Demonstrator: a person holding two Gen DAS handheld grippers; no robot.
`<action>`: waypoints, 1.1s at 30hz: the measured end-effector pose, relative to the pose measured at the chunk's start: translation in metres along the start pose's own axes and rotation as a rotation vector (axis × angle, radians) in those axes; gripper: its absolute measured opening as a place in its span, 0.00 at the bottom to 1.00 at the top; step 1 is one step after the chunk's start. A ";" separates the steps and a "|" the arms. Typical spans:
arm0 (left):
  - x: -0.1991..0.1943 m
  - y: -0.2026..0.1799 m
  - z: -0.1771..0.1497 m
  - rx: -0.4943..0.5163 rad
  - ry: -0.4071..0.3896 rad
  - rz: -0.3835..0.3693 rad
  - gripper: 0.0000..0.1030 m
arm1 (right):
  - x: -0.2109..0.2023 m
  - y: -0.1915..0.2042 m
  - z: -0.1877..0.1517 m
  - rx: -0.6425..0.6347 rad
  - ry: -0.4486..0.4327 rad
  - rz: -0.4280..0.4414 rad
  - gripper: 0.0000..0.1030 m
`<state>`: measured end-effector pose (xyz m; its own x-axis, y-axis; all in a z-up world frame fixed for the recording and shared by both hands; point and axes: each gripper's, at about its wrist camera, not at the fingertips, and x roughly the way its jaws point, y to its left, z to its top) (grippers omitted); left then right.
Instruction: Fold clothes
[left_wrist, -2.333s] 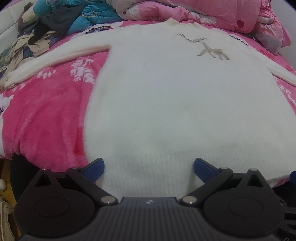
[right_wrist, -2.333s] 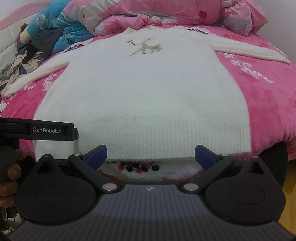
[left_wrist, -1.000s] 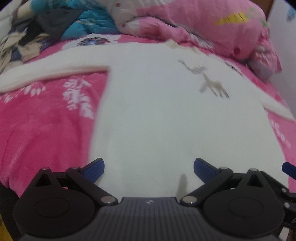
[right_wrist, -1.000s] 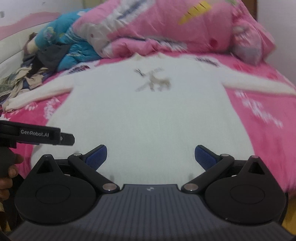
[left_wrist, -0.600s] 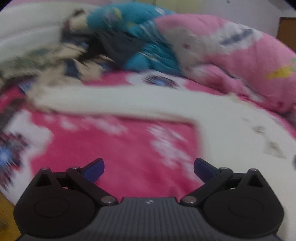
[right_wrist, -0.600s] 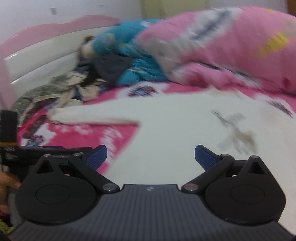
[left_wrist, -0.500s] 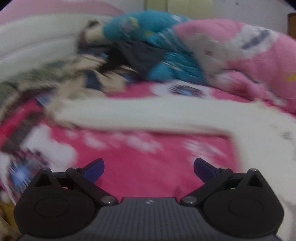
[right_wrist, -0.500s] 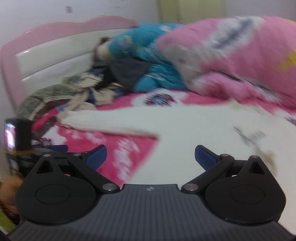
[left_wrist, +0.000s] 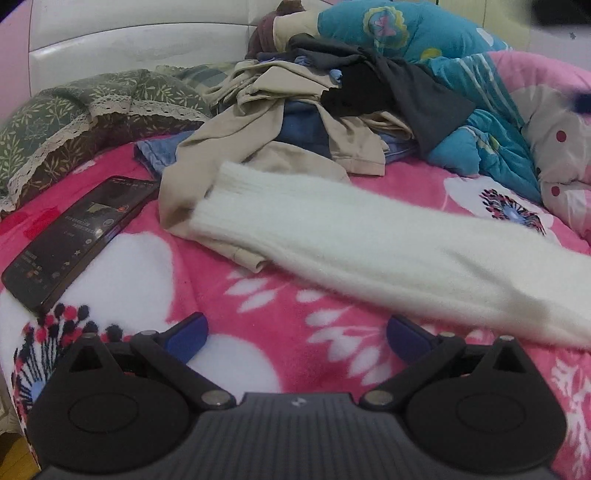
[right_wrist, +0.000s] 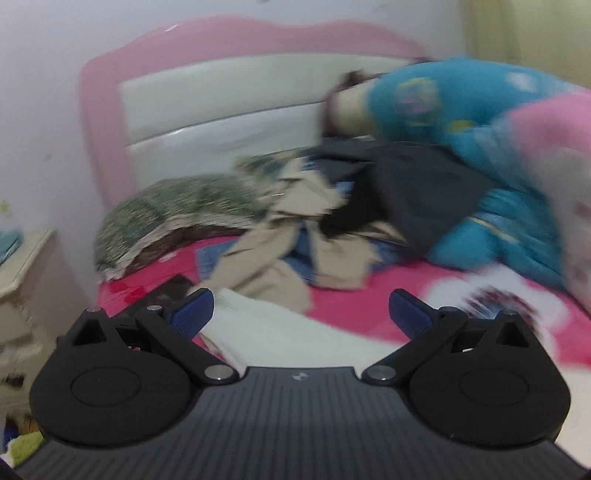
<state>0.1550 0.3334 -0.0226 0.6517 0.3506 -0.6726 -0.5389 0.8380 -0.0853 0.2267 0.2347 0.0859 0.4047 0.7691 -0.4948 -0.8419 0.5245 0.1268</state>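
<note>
White knit, the sweater sleeve (left_wrist: 369, 243) lies just ahead of our left gripper (left_wrist: 295, 332) and under our right gripper (right_wrist: 299, 314), both spread and empty, and we risk pinching the beige garment (left_wrist: 258, 162) under its cuff.

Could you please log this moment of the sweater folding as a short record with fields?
surface: pink floral blanket on a bed
garment: white sweater sleeve, stretched out flat, cuff toward the clothes pile
under the cuff: beige garment
nearby: dark phone lying left of the cuff
background: clothes pile, blue quilt, green pillow
left gripper: open, empty, over the blanket short of the sleeve
right gripper: open, empty, sleeve below it; view blurred
fold progress: sleeve not yet folded
</note>
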 end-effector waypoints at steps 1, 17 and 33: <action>0.000 0.000 0.000 0.000 0.000 -0.003 1.00 | 0.017 0.001 0.006 -0.029 0.019 0.046 0.99; 0.006 0.032 0.014 -0.277 -0.049 -0.251 0.84 | 0.199 0.016 0.027 -0.126 0.350 0.445 0.58; -0.024 0.023 0.017 -0.224 -0.140 -0.215 0.10 | 0.160 0.024 0.026 -0.161 0.289 0.400 0.04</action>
<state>0.1361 0.3510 0.0045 0.8217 0.2430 -0.5156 -0.4750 0.7919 -0.3837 0.2806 0.3802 0.0323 -0.0559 0.7538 -0.6548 -0.9641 0.1298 0.2317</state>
